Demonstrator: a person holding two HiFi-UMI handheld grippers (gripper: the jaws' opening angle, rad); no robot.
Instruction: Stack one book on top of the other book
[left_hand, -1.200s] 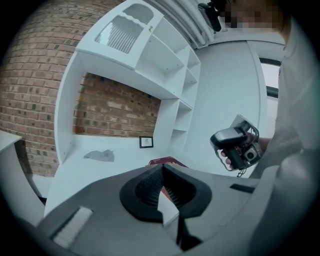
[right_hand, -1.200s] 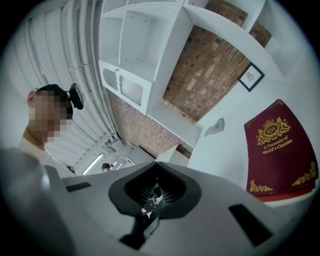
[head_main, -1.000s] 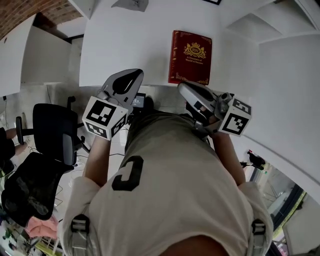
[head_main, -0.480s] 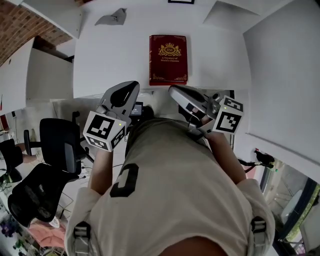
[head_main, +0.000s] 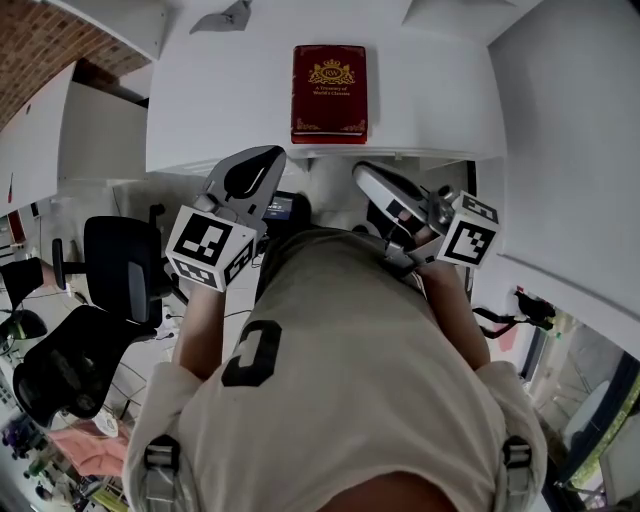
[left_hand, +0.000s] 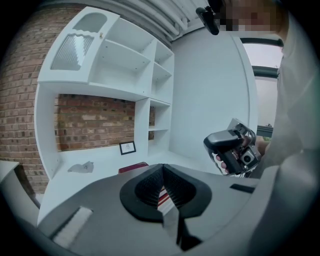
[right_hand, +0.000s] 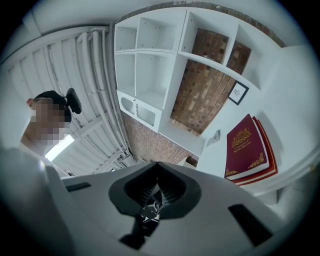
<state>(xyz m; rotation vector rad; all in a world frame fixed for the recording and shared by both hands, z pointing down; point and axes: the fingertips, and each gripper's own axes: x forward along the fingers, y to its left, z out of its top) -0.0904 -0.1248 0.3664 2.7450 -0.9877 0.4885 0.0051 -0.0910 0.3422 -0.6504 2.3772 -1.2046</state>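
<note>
On the cover of the red book (head_main: 329, 80) lying on the counter (head_main: 220, 100): a gold crest with initials too small to make out, and under it two short gold lines, apparently "A Treasury of World's Classics". In the right gripper view, the same gold crest and lines on the cover (right_hand: 247, 147), not legible there.

On the back of the light shirt (head_main: 340, 400): one large black character (head_main: 250, 352), a "C" or a "0".

On the cube (head_main: 210, 248) of the left gripper (head_main: 268, 155) and the cube (head_main: 467, 238) of the right gripper (head_main: 362, 172): black-and-white square code markers, no letters.

In the small framed picture (left_hand: 127, 147): print too small to read.
</note>
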